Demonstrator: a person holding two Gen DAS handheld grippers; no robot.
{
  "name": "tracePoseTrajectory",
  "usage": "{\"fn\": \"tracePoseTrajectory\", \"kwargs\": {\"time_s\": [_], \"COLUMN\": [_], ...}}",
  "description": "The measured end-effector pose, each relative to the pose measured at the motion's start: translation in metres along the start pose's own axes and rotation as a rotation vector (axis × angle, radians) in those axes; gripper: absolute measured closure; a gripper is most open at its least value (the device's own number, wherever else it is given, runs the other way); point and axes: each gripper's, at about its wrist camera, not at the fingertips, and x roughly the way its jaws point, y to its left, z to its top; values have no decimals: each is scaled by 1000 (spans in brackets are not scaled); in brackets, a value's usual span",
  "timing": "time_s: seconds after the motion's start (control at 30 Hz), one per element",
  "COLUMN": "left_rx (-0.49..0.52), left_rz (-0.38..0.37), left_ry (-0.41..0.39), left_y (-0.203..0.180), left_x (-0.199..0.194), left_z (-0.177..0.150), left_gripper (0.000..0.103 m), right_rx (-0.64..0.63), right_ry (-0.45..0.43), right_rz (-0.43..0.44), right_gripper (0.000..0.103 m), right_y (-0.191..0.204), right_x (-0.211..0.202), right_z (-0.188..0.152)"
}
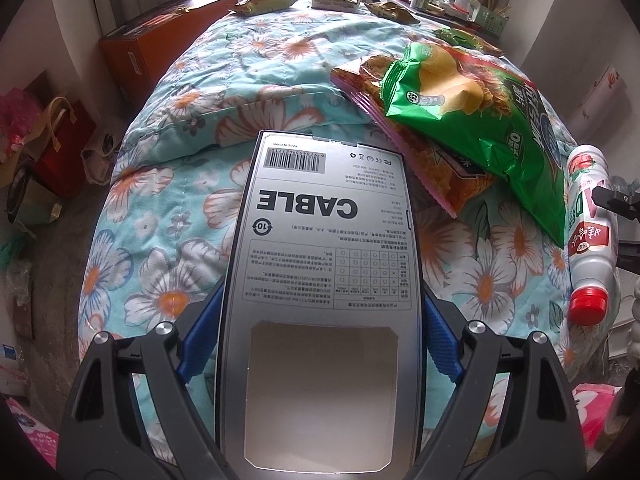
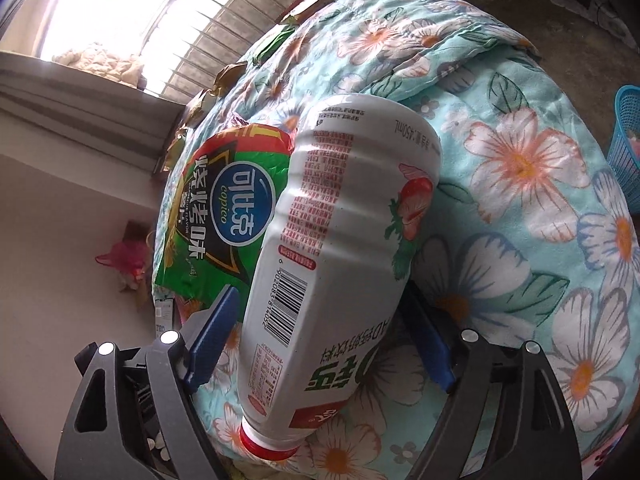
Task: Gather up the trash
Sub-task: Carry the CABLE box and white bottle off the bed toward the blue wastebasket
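On the far left of the left wrist view we see an orange box (image 1: 168, 36) beside the bed (image 1: 280, 92) and a red bag (image 1: 66, 148) on the floor. In the middle, our left gripper (image 1: 320, 312) has its blue pads against both long edges of a grey cable box (image 1: 324, 264), pinching it above the floral quilt. To its right an orange snack bag (image 1: 436, 160) lies on the quilt with a green chip bag (image 1: 488, 120) overlapping it, and at the bed's right edge lies a white drink bottle (image 1: 588, 232), red cap toward us.

In the right wrist view, the green chip bag (image 2: 216, 216) sits left, touching the bottle (image 2: 340, 240). Our right gripper (image 2: 320, 344) is spread around the bottle, which lies on the quilt between the pads; we see a gap at the left pad. A blue basket (image 2: 628, 152) stands on the floor, far right.
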Motion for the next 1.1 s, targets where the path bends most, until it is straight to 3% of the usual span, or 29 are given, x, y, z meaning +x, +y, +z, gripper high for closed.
{"fn": "tracePoseTrajectory", "kwargs": {"time_s": [0.13, 0.5, 0.63, 0.93, 1.1], "left_rx": [-4, -9, -10, -23, -18], "left_rz": [1, 2, 7, 16, 26], "left_ry": [-4, -4, -9, -17, -27], "left_y": [1, 2, 2, 1, 0], "left_x": [-2, -5, -5, -4, -5], "left_z": [-2, -8, -8, -6, -7], "left_gripper": [21, 21, 21, 21, 22], "right_rx": [-29, -142, -103, -47, -37], "right_ry": [-1, 115, 97, -34, -29], "right_rz": [-15, -1, -16, -69, -49], "right_gripper": [34, 35, 35, 32, 33], "right_y": [0, 12, 10, 10, 7], "right_x": [-4, -7, -3, 1, -3], "right_z": [-2, -4, -4, -13, -12]}}
